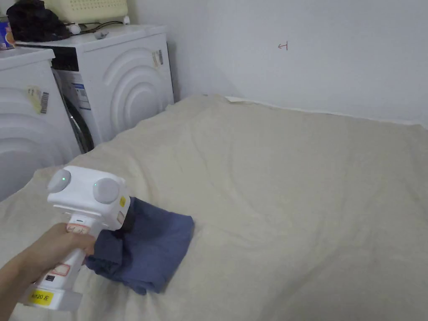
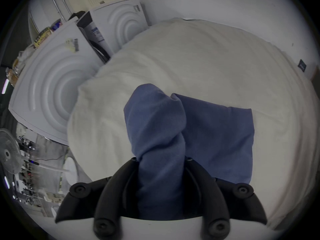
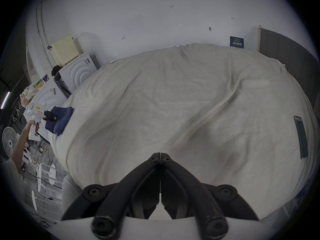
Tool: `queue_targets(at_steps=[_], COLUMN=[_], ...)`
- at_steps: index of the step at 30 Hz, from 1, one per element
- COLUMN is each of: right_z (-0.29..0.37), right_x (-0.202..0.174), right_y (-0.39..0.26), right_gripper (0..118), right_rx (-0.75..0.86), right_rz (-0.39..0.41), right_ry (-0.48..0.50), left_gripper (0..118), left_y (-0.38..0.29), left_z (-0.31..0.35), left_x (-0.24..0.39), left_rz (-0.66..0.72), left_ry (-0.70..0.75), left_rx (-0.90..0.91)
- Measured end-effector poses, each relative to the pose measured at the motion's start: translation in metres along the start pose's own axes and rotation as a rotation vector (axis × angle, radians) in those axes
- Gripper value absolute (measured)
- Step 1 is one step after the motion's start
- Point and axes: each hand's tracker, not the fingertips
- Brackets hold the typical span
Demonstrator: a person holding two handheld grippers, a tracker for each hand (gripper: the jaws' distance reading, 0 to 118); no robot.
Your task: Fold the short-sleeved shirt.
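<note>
Gripping a bunched fold of the blue shirt [image 2: 161,139], the left gripper [image 2: 161,159] has both jaws pressed on the cloth, as its own view shows; the pinched part rises toward 12 o'clock, and the rest of the shirt lies flat on the cream sheet [image 2: 207,62] at about 3 o'clock of the jaws. In the head view the left gripper [image 1: 125,221] sits at 8 o'clock in the picture, held by the left hand [image 1: 54,246], white body up, with its tips buried in the shirt [image 1: 154,250]. The shirt is folded into a compact wad near the sheet's [image 1: 292,188] left corner, touching the sheet. Two white washing machines [image 1: 121,79] stand at 10 o'clock, just beside the bed, with a dark bundle [image 1: 33,21] and a pale basket [image 1: 87,9] on top.

The right gripper [image 3: 160,155] is clenched on nothing, jaw tips touching, over bare sheet [image 3: 173,96]. In its view the left gripper [image 3: 50,118] and the shirt [image 3: 60,120] show far off at 9 o'clock. A phone-like slab [image 3: 301,136] lies on the sheet at 3 o'clock. A fan [image 3: 9,142] stands at 8 o'clock on the floor.
</note>
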Motion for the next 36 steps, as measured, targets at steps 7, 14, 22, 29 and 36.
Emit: queue_targets(at_steps=[7,14,22,29,36], right_z=[-0.008,-0.011,-0.009,0.006,0.04], right_x=[-0.01,-0.015,-0.013,-0.012,-0.01], right_y=[0.002,0.003,0.001,0.003,0.011], right_gripper=[0,0,0,0,0], right_rx=[-0.015,-0.019,-0.017,0.039,0.238], right_rz=[0.005,0.031,0.033,0.04,0.095], right_ry=[0.027,0.029,0.019,0.012,-0.071], left_gripper=[31,107,117,6,6], left_y=[-0.006,0.001,-0.009,-0.057,-0.142], left_z=[-0.002,-0.002,0.04,0.113,0.183], left_x=[-0.013,-0.032,-0.027,0.035,0.153], left_rz=[-0.009,0.037,0.075,0.154,0.093], left_ry=[0.114,0.22,0.199,0.079,-0.069], left_rx=[0.126,0.089,0.176,0.431,0.623])
